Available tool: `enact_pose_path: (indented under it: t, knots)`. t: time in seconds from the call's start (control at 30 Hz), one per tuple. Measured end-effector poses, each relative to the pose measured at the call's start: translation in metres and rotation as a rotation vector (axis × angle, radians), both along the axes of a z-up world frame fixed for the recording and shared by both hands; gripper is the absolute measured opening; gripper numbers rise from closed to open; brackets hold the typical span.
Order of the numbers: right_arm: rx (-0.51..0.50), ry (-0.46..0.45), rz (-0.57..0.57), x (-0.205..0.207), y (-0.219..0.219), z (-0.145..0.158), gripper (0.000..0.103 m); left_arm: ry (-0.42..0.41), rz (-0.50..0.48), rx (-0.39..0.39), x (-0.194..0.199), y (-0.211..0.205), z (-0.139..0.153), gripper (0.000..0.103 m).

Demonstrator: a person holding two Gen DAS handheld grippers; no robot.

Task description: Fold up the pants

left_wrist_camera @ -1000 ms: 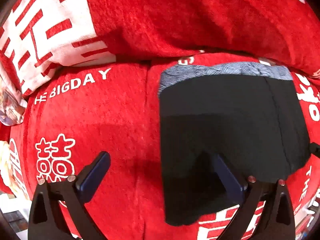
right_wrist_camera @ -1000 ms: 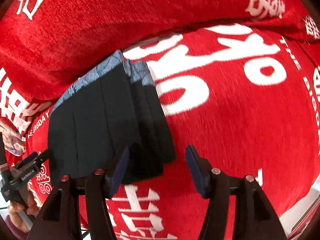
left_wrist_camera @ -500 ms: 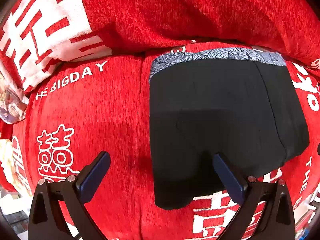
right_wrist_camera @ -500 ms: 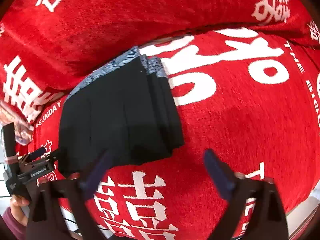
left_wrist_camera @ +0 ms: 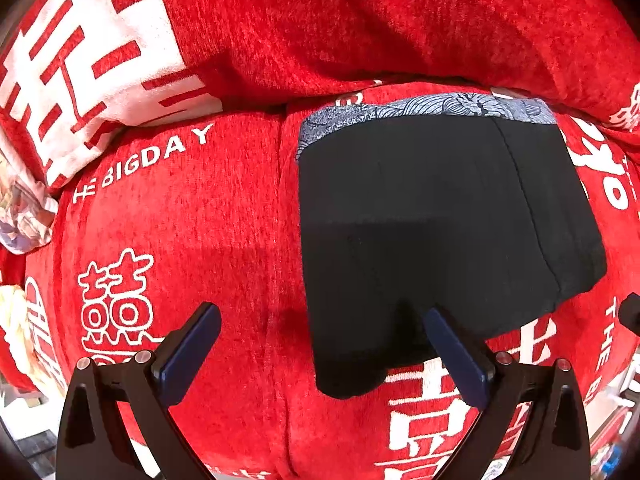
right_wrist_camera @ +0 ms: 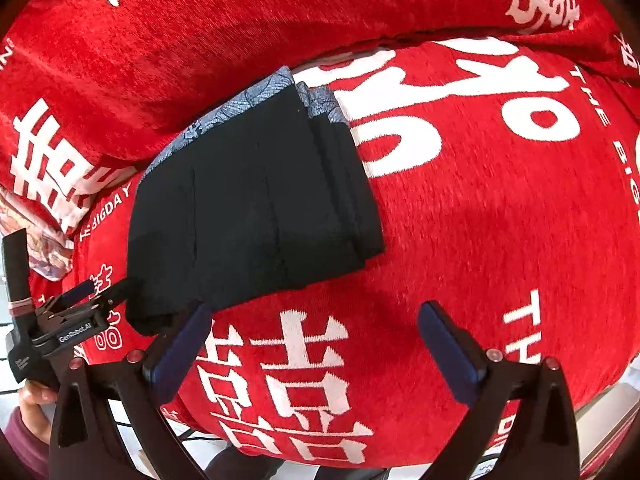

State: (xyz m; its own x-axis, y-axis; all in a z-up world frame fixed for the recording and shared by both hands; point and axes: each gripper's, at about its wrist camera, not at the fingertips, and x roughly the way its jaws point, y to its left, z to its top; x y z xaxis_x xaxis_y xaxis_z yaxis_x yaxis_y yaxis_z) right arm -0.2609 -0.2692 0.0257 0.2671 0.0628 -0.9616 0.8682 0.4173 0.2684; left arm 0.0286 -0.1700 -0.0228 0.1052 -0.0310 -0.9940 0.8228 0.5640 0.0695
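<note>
Black shorts with a grey-blue patterned waistband lie folded flat on a red sofa seat. They also show in the right wrist view, with stacked folded layers along their right edge. My left gripper is open and empty, above the shorts' near left corner. My right gripper is open and empty, just in front of the shorts' near edge. The left gripper also shows at the left of the right wrist view, near the shorts' near left corner.
The sofa is covered in red cloth with white characters. Its back cushion rises right behind the waistband. A pale crumpled cloth lies at the far left. The seat's front edge drops off below my right gripper.
Both grippers have pulled back from the shorts. The right gripper has opened wider. The shorts lie flat, seen from farther off.
</note>
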Motion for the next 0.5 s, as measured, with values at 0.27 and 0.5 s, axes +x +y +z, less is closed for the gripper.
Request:
enact_pose_path:
  t: [0.27, 0.5]
  knots:
    - [0.0, 0.017, -0.055, 0.002, 0.012, 0.003, 0.103, 0.012, -0.043, 0.0, 0.007, 0.004, 0.002, 0.103]
    - [-0.017, 0.03, -0.075, 0.009, 0.025, 0.013, 0.103, 0.034, -0.05, -0.011, 0.016, 0.011, 0.003, 0.103]
